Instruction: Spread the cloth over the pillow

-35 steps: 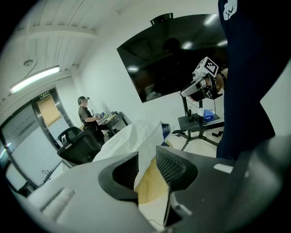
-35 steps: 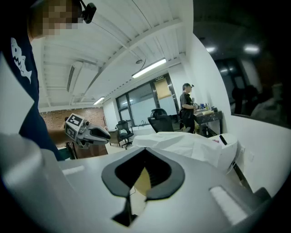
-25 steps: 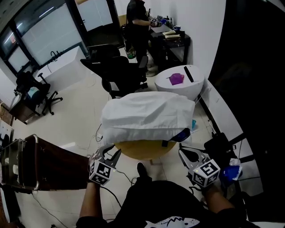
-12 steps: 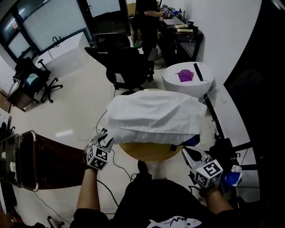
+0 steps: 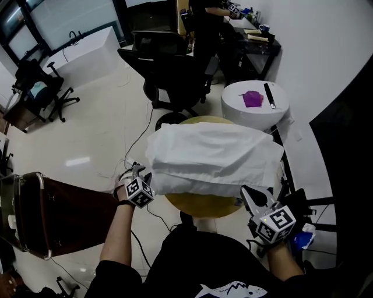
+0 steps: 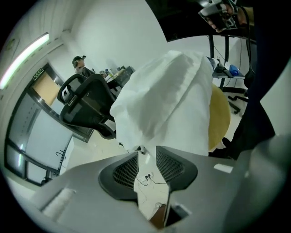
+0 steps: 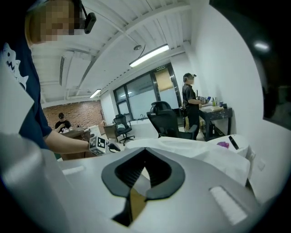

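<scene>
A white cloth (image 5: pixel 213 154) lies draped over the pillow on a round yellow table (image 5: pixel 204 206); the pillow itself is almost wholly hidden under it. My left gripper (image 5: pixel 141 173) is at the cloth's near left corner. In the left gripper view its jaws (image 6: pixel 147 152) stand open, the cloth (image 6: pixel 168 100) hanging just beyond the tips and only floor showing in the gap. My right gripper (image 5: pixel 247 191) is at the near right edge of the cloth. It is shut (image 7: pixel 145 151) with nothing in it, and the cloth (image 7: pixel 195 152) lies just ahead.
A black office chair (image 5: pixel 175 70) stands behind the table. A white round side table (image 5: pixel 256 113) with a purple item (image 5: pixel 252 98) is at the back right. A dark wooden desk (image 5: pixel 64 215) is at the left. A person (image 5: pixel 204 11) stands far back. Cables cross the floor.
Both grippers have moved forward to the cloth: the left one to its near left corner, the right one to its near right edge. The cloth has not shifted.
</scene>
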Motion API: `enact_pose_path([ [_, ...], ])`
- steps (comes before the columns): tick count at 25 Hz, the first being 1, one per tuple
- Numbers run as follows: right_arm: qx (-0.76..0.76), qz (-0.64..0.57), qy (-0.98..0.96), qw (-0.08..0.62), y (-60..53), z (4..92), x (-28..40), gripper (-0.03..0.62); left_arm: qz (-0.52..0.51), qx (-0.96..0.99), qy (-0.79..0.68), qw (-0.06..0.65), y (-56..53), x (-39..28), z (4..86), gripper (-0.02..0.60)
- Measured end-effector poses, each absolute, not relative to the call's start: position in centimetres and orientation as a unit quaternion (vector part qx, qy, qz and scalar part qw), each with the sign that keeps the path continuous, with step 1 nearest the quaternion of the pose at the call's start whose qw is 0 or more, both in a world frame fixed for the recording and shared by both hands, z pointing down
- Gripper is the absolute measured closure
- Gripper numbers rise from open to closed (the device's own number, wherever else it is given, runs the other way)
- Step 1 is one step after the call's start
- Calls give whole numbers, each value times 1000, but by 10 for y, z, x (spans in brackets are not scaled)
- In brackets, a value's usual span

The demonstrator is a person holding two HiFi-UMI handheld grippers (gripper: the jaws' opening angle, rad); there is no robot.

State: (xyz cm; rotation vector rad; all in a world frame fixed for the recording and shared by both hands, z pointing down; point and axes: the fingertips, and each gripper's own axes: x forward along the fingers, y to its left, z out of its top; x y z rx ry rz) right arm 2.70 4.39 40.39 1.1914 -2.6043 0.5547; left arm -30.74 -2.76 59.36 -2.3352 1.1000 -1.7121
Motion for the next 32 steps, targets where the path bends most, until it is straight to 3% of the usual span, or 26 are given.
enact_pose_path([
  [5,414,191,-882,120,22,403,0,586,-542,-764,346,57,-56,-309,605,469],
  [10,419,197,-878,121,10,401,-24,586,-544,-779,296,99,-66,-299,617,359],
  [12,417,193,-879,128,8,400,-30,586,-540,-783,288,113,-68,-296,616,357],
  [20,403,171,-888,142,-8,394,-50,586,-515,-788,294,168,-55,-291,591,581],
  [27,343,152,-911,170,-36,400,-86,586,-515,-786,281,194,-14,-294,558,581],
  [32,278,128,-934,184,-58,401,-127,586,-538,-789,250,160,37,-295,557,581],
])
